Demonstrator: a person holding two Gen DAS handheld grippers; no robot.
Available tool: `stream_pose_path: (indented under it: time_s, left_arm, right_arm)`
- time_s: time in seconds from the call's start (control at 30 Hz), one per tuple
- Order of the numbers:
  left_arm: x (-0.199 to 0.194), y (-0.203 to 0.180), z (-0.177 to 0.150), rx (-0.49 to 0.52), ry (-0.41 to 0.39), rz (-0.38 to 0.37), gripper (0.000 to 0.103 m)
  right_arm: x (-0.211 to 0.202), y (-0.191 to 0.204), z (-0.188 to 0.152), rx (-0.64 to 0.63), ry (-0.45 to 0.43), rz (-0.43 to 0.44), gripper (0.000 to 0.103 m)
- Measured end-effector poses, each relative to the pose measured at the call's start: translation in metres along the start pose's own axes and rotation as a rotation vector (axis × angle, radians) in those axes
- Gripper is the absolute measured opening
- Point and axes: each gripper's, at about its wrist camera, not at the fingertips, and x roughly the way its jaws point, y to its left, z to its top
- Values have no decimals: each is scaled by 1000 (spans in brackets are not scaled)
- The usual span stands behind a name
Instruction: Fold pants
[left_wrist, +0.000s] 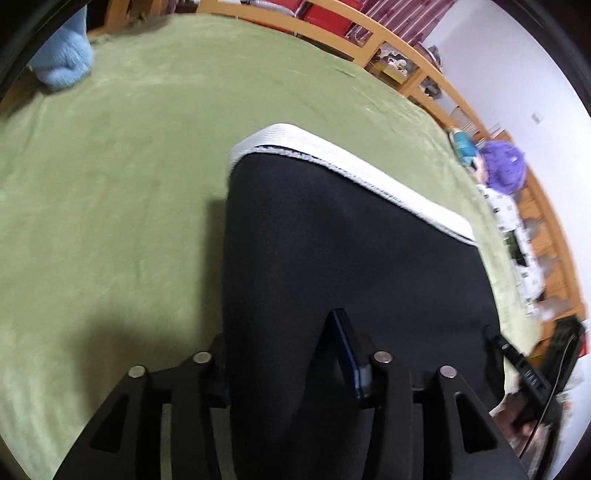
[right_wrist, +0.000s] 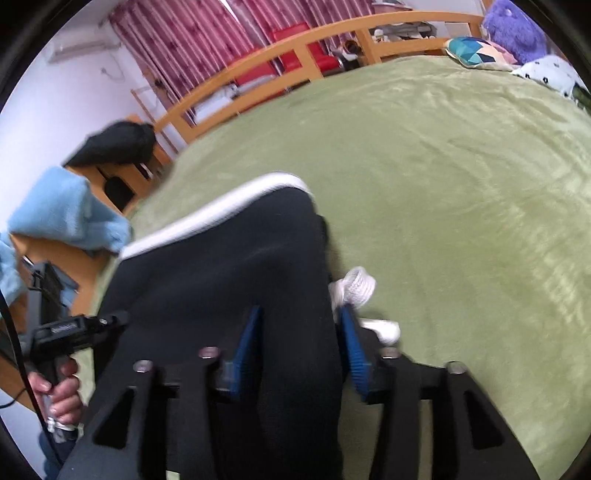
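Black pants (left_wrist: 351, 258) with a white waistband (left_wrist: 332, 162) lie on a green blanket (left_wrist: 110, 184) that covers the bed. The waistband is at the far end, and the dark cloth runs from it toward the near edge and up into both grippers.

In the left wrist view, the left gripper (left_wrist: 284, 354) has a fold of the pants between its fingers; the right finger's blue pad (left_wrist: 347, 354) lies against the cloth, while the left finger is mostly hidden behind it. The jaws look closed on the fabric.

In the right wrist view, the right gripper (right_wrist: 299, 343) pinches the pants between its two blue pads (right_wrist: 247, 343), near the cloth's right edge. A white drawstring (right_wrist: 354, 288) curls out just beyond the right pad. At the left of this view, a hand (right_wrist: 62, 391) grips the handle of the left gripper.

A light blue cloth (right_wrist: 70, 210) lies at the blanket's left edge. A purple plush (right_wrist: 513, 29) and a patterned pillow (right_wrist: 476, 51) sit at the far right, by the wooden bed frame (right_wrist: 295, 44)
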Motion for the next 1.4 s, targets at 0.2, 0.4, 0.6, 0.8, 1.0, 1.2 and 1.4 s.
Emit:
stream_pose_path:
  time_s: [0.2, 0.4, 0.6, 0.8, 1.0, 1.2, 1.4]
  left_arm:
    - [-48, -31, -45, 153, -124, 171, 58]
    - [-56, -50, -111, 239, -144, 228, 67]
    - [-37, -14, -124, 54, -33, 61, 73]
    - [-79, -15, -79, 120, -188, 110, 72]
    - [-56, -45, -12, 204, -258, 117, 72]
    - [12, -45, 40, 201, -177, 153, 72]
    - [0, -43, 19, 195, -154, 209, 72]
  right_arm:
    - [-56, -2, -4, -81, -104, -59, 46]
    - [-58, 30, -44, -257, -113, 25, 38]
    - [-20, 21, -77, -239, 9, -69, 34]
    - [-60, 39, -38, -270, -99, 30, 40]
    - [-19, 67, 23, -331, -152, 43, 44]
    - [66, 51, 53, -338, -53, 27, 40]
    - [62, 40, 60, -277, -30, -19, 38]
